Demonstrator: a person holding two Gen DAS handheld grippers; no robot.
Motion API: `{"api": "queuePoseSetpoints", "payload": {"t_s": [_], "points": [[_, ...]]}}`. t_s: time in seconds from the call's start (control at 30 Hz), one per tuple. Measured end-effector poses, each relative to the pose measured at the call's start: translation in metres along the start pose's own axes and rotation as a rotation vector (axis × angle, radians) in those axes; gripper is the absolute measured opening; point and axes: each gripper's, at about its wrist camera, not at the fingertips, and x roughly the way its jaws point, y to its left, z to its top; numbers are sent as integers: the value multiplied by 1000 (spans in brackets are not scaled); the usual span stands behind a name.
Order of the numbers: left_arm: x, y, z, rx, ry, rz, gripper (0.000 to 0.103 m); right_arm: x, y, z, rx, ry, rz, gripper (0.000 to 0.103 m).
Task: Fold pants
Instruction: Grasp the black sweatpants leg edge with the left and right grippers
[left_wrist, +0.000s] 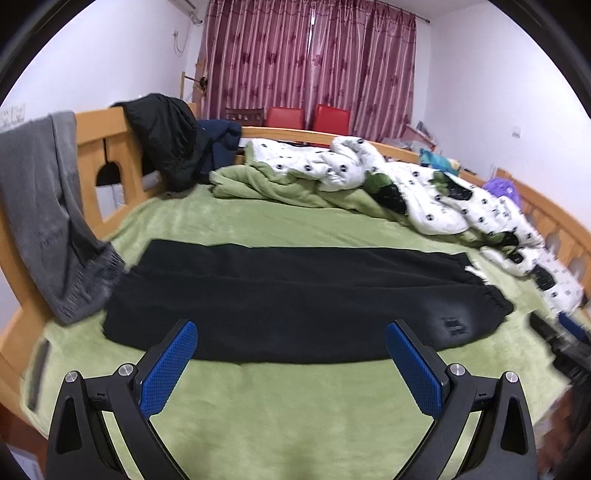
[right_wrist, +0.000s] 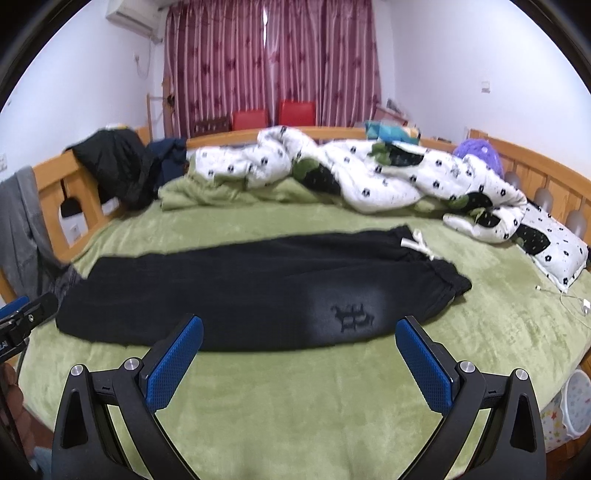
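One pair of long black soft pants (left_wrist: 295, 295) lies flat on the fuzzy green bed blanket (left_wrist: 295, 406), already doubled leg on leg, with the waist end far from the grey knit scarf (left_wrist: 40, 206) that hangs on the wooden bed rail. In the left wrist view, the left gripper (left_wrist: 291, 336) has its two blue pads wide apart and holds nothing; it hovers just above the near edge of the pants. Beside the pants, the scarf's fringe is touching the cuff end, so a grab there could catch the scarf too, I think. I count two red chairs (left_wrist: 306, 118) far behind the pants.

In the right wrist view, the right gripper (right_wrist: 299, 332) is also wide open and empty, near the pants edge by the small dark horse print (right_wrist: 352, 317). One white drawstring (right_wrist: 417, 242) pokes out at the waist. A pinch might take only the top layer, and the legs could slide apart. One white flowery quilt (right_wrist: 369, 177) sits bunched behind the pants.
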Motion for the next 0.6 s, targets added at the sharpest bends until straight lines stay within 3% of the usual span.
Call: {"api": "queuePoseSetpoints", "payload": {"t_s": [0.1,0.23,0.37,0.47,0.6], "points": [[20,26,-1,-24,30,15,103,12,-18,9,22,-18,-4,102],[58,65,-15,-89,107,31,97,57,-52,13,48,67,0,101],[102,99,-41,-154,198,45,92,100,-79,-5,57,152,-7,79],[135,117,-66,-230,263,42,78,137,-101,-31,96,223,-1,69],[169,132,-94,-313,296,10,66,179,-117,-60,145,301,19,66]]}}
